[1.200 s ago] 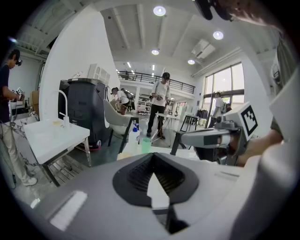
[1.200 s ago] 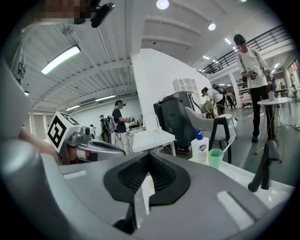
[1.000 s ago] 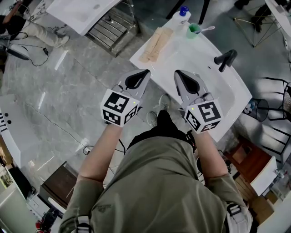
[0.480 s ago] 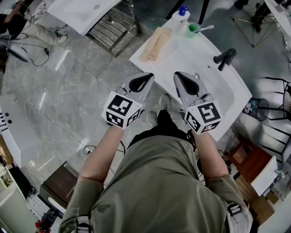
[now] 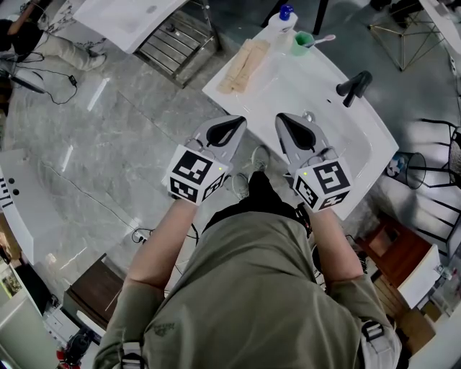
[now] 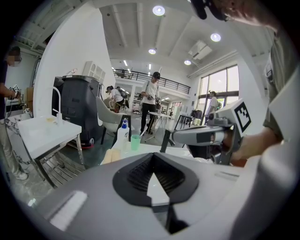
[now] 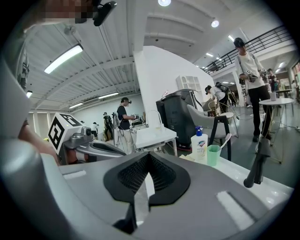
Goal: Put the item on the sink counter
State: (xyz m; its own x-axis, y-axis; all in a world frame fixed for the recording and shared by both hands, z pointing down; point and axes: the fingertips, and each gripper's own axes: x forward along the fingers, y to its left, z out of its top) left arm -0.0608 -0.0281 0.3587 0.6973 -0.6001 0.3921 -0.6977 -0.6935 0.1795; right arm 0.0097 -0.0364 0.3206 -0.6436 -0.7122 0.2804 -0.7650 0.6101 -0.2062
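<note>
The white sink counter [image 5: 288,86] stands ahead of me, with a black faucet [image 5: 354,87] and a drain [image 5: 308,115]. On its far end lie a folded beige towel [image 5: 243,65], a soap bottle with a blue cap [image 5: 282,19] and a green cup [image 5: 302,42] holding a toothbrush. My left gripper [image 5: 235,123] hangs at the counter's near edge, and my right gripper [image 5: 283,119] is over the basin. Both are shut and empty. The left gripper view shows the bottle [image 6: 122,136], cup [image 6: 135,141] and right gripper [image 6: 206,136]. The right gripper view shows the bottle [image 7: 199,145], cup [image 7: 213,154] and faucet [image 7: 258,161].
A second white basin [image 5: 133,18] on a metal rack [image 5: 176,39] stands at the upper left. A person sits on the floor [image 5: 43,43] beside cables. A wire bin [image 5: 414,173] stands right of the counter. Several people stand in the hall behind.
My left gripper has moved right, closer to the right gripper and the counter's edge. The right gripper has stayed in place, and both jaws remain shut.
</note>
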